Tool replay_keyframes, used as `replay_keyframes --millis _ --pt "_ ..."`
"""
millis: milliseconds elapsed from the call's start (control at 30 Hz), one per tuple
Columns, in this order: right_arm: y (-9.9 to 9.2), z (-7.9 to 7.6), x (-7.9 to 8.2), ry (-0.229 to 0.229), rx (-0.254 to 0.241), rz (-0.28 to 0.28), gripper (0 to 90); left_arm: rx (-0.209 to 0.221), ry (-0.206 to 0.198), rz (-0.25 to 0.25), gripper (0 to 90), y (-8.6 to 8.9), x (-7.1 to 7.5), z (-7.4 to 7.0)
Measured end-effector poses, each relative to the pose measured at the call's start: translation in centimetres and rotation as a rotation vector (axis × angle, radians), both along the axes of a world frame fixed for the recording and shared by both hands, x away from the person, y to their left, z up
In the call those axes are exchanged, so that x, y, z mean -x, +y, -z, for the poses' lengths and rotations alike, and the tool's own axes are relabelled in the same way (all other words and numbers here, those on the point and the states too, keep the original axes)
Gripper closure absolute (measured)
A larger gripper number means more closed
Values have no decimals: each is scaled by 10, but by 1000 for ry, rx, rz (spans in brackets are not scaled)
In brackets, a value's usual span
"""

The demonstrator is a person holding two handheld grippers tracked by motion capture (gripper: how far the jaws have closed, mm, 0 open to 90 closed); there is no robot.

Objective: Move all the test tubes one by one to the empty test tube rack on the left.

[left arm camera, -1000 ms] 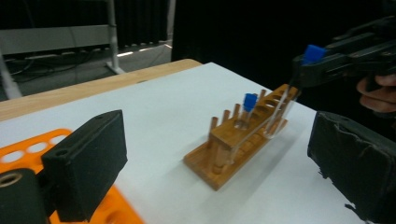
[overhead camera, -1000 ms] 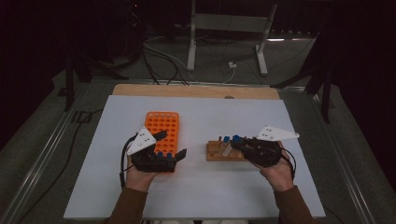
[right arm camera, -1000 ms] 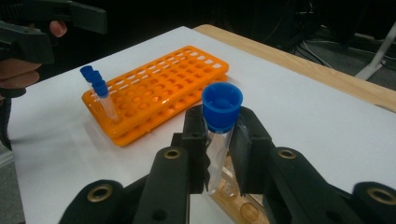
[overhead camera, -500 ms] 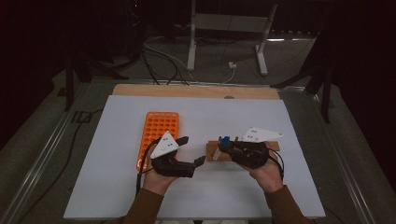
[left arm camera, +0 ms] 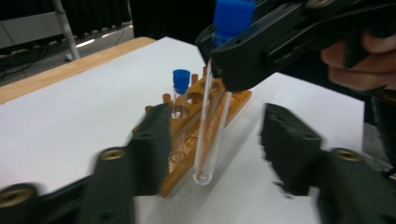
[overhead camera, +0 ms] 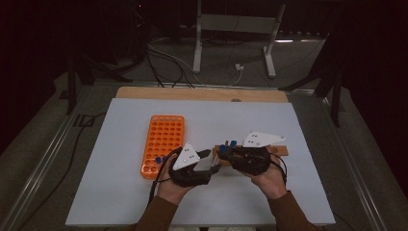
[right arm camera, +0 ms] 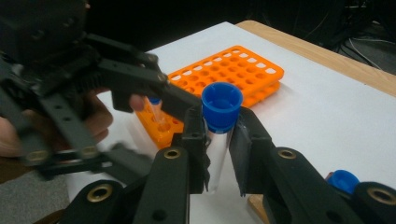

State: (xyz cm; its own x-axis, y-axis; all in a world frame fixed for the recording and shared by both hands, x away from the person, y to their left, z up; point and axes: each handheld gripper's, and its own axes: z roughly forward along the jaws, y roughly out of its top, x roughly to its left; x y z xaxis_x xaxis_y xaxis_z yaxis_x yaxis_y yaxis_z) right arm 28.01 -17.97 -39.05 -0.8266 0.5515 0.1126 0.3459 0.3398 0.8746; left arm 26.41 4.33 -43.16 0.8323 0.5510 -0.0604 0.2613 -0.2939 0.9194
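- Fingers of right gripper [right arm camera: 217,154] clamped on a blue-capped test tube [left arm camera: 211,126], held upright just off the bench.
- Fingers of left gripper [left arm camera: 215,154] half apart, just been closing, flanking that tube without touching.
- Close behind: wooden rack [left arm camera: 205,116] with another capped tube.
- Farther left: orange rack [overhead camera: 162,139]; open white bench [overhead camera: 298,192] around; dark room beyond.

An orange rack [overhead camera: 163,143] lies on the white table [overhead camera: 110,192], a metal stand [overhead camera: 231,29] behind.
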Motion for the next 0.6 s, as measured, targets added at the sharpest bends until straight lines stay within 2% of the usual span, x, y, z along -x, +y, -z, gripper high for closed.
replay_keyframes --millis 67,233,533,600 --pt "0 0 0 4 -7 -9 770 -12 1 -3 566 -2 -1 1" --pt "1 -1 1 10 -8 -29 771 -1 -3 11 694 -4 -1 1" --pt "2 1 -1 27 -10 -47 769 10 -9 28 779 -3 -1 1" --pt "2 1 -1 23 -6 -59 740 8 -11 24 781 -3 -1 2"
